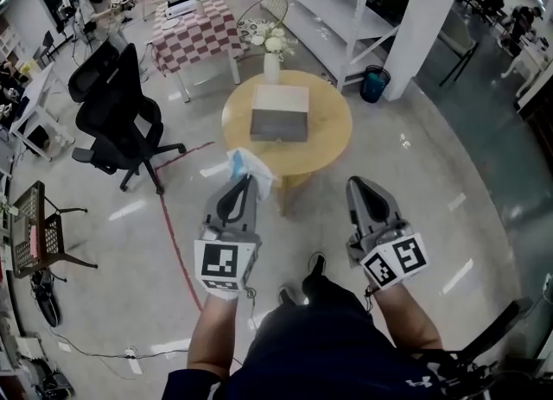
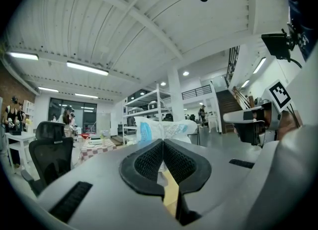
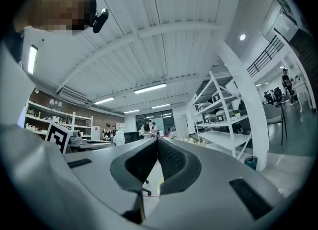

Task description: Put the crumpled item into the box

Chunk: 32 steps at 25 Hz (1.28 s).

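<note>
The left tongs (image 1: 244, 180) (image 2: 162, 142) are gripping the crumpled item (image 1: 246, 165) (image 2: 164, 130), a white and blue wrapper. It is sticking out just past their tips, with the jaws closing on its lower edge. The right tongs (image 1: 359, 184) (image 3: 157, 142) are hovering beside them, jaws pressing together with nothing between. Ahead of both tongs, the box (image 1: 279, 113) is sitting on the round table (image 1: 333, 143), well apart from the item. A vase of flowers (image 1: 271, 66) is standing just beyond the box.

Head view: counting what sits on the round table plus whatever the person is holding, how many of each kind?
Box: 1
Vase of flowers: 1
Crumpled bag: 1
Grippers: 2, left gripper and right gripper
Total: 5
</note>
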Tool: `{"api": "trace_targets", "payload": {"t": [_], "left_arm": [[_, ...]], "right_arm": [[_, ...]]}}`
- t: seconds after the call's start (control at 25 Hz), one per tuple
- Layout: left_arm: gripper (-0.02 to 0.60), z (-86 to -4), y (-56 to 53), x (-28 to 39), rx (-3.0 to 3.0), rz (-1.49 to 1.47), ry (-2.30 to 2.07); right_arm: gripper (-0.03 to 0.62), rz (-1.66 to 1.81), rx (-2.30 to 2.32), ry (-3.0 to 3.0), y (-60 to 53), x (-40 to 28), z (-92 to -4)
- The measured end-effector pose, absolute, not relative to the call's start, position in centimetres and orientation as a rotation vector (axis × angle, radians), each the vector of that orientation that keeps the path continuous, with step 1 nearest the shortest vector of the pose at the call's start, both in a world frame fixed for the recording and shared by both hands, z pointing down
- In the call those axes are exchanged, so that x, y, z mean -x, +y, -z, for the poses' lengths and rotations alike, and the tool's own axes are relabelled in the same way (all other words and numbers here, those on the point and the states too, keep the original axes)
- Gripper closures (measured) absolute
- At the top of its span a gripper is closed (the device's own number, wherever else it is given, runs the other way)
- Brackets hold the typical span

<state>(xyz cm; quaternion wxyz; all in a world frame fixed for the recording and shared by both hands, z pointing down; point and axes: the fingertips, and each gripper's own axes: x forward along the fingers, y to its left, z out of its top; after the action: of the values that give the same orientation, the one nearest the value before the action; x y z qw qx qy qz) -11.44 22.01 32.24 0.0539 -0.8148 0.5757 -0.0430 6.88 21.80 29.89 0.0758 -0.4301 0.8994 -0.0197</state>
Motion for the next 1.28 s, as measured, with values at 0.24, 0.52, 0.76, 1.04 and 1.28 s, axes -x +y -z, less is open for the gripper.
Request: {"api": "trace_targets", "payload": {"t": [0.24,0.52,0.76,1.04,1.28], "left_arm": [[0.563,-32.9,18.8,11.7,2.473,0.156,1.772],[0.563,-31.9,13.0,11.3,2.429,0.182,1.806],[0.563,-31.5,8.4,9.7,2.413,0.211,1.831],[0.563,-31.1,4.9,8.2,2.382,0.243,1.849],[0.563,-31.8,3.0,7.7,2.374,0.257,1.889]], "right_arm": [[0.592,0.114,1.257,2.716,17.9,-6.3,-31.1],[0.592,0.137,1.185,2.721,11.4,-6.3,-30.7],[0.592,0.180,1.135,2.722,6.1,-7.4,-30.8],[0.592,0.204,1.074,2.746,2.0,-8.5,-30.8],[0.592,0.206,1.055,2.757,-0.8,-9.2,-30.9]]}}
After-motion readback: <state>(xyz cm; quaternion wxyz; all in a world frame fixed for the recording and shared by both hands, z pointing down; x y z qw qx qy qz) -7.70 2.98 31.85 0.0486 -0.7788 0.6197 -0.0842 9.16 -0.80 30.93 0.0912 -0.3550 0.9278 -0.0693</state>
